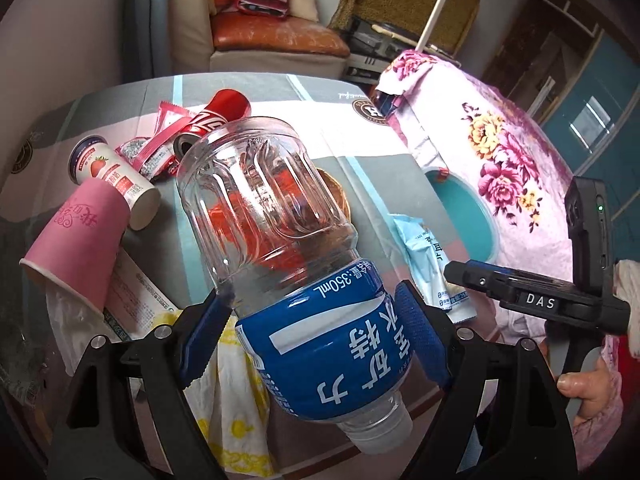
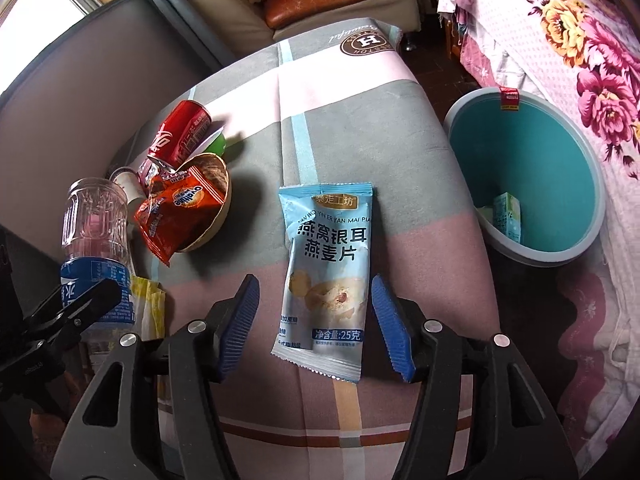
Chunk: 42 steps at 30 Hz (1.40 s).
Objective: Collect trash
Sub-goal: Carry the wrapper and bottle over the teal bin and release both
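My left gripper (image 1: 316, 340) is shut on an empty clear plastic bottle (image 1: 264, 200) with a blue label, held above the table; it also shows in the right wrist view (image 2: 94, 236). My right gripper (image 2: 316, 328) is open, its blue pads either side of a light blue oat sachet (image 2: 326, 276) lying flat on the table; I cannot tell if the pads touch it. The sachet also shows in the left wrist view (image 1: 428, 256). A teal trash bin (image 2: 532, 168) stands on the floor to the right, holding a small green carton (image 2: 506, 216).
On the table's left lie a red cola can (image 2: 180, 132), an orange snack wrapper (image 2: 176, 208) in a paper bowl, a pink paper cup (image 1: 76, 240), a strawberry cup (image 1: 112, 176) and a yellow-white napkin (image 1: 232, 400). A floral-covered bed (image 2: 580, 60) borders the right.
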### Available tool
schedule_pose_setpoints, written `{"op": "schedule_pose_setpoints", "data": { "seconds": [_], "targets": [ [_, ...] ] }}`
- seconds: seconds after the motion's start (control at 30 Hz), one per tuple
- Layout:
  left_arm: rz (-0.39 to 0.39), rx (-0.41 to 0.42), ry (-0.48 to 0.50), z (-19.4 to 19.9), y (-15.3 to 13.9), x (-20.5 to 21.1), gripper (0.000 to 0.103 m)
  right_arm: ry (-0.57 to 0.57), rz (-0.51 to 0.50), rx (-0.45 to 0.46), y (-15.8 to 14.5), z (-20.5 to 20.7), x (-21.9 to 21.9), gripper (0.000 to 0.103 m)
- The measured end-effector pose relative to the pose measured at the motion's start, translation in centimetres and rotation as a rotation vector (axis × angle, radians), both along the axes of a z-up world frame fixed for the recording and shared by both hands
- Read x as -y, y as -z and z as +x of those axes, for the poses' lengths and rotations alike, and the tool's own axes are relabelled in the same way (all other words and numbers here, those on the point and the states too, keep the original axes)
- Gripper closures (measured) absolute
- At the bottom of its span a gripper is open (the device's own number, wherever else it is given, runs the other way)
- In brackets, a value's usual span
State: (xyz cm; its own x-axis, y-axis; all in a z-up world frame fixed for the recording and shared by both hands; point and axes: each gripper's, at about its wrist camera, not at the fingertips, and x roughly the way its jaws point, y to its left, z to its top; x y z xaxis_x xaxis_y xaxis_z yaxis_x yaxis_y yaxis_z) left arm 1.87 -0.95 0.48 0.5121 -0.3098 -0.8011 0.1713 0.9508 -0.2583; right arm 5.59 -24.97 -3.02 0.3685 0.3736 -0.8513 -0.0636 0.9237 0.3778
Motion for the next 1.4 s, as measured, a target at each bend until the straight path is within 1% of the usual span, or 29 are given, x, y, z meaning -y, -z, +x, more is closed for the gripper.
{"op": "schedule_pose_setpoints", "data": {
  "seconds": [0.1,0.23,0.27,0.3,0.33,0.4,0.43,0.47,0.6,0.73,0.87,1.0,1.17,1.3,1.4],
  "targets": [
    [0.001,0.019,0.001,0.6,-0.6,-0.3,0.02,0.001,-0.016,-0.022,1.0,1.0,-0.4,0.047],
    [0.003,0.013,0.001,1.5,-0.3,-0.5,0.02,0.007,-0.027,-0.053,2.4,2.0,-0.9,0.047],
    [0.001,0.008,0.001,1.8,-0.1,-0.6,0.02,0.008,-0.032,-0.052,2.5,2.1,-1.0,0.05],
    [-0.001,0.003,0.001,2.0,0.0,-0.6,0.02,0.008,-0.042,-0.046,2.6,2.2,-1.1,0.057],
    [-0.001,0.0,0.003,2.1,0.1,-0.6,0.02,0.004,-0.047,-0.042,2.6,2.3,-1.2,0.075],
    [-0.001,-0.004,0.01,2.4,0.1,-0.4,0.02,-0.006,-0.033,-0.041,2.6,2.4,-1.2,0.081],
    [-0.002,-0.004,0.016,2.6,0.1,-0.2,0.02,-0.012,-0.032,-0.034,2.4,2.4,-1.2,0.087],
    [-0.001,-0.003,0.022,2.8,0.1,0.1,0.02,-0.011,-0.03,-0.027,2.2,2.4,-1.1,0.089],
    [0.003,0.007,0.061,3.4,-0.5,1.6,0.02,0.024,0.018,-0.004,1.0,2.4,0.3,0.089],
    [0.024,0.017,0.118,4.1,-1.0,4.4,0.02,0.089,0.06,0.046,-1.0,2.4,3.3,0.089],
    [0.051,0.027,0.189,5.3,-1.2,8.5,0.02,0.171,0.078,0.094,-2.6,2.5,7.4,0.089],
    [0.071,0.027,0.267,6.8,-1.0,13.5,0.02,0.268,0.08,0.131,-3.5,2.2,12.4,0.089],
    [0.107,0.01,0.354,8.5,0.4,19.9,0.02,0.372,0.09,0.13,-2.8,1.7,18.0,0.089],
    [0.133,-0.027,0.395,10.0,2.3,23.9,0.02,0.407,0.093,0.113,-1.5,1.6,20.4,0.089],
    [0.153,-0.055,0.411,11.1,3.8,26.0,0.02,0.424,0.095,0.1,-0.6,1.7,21.5,0.089]
  ]
}}
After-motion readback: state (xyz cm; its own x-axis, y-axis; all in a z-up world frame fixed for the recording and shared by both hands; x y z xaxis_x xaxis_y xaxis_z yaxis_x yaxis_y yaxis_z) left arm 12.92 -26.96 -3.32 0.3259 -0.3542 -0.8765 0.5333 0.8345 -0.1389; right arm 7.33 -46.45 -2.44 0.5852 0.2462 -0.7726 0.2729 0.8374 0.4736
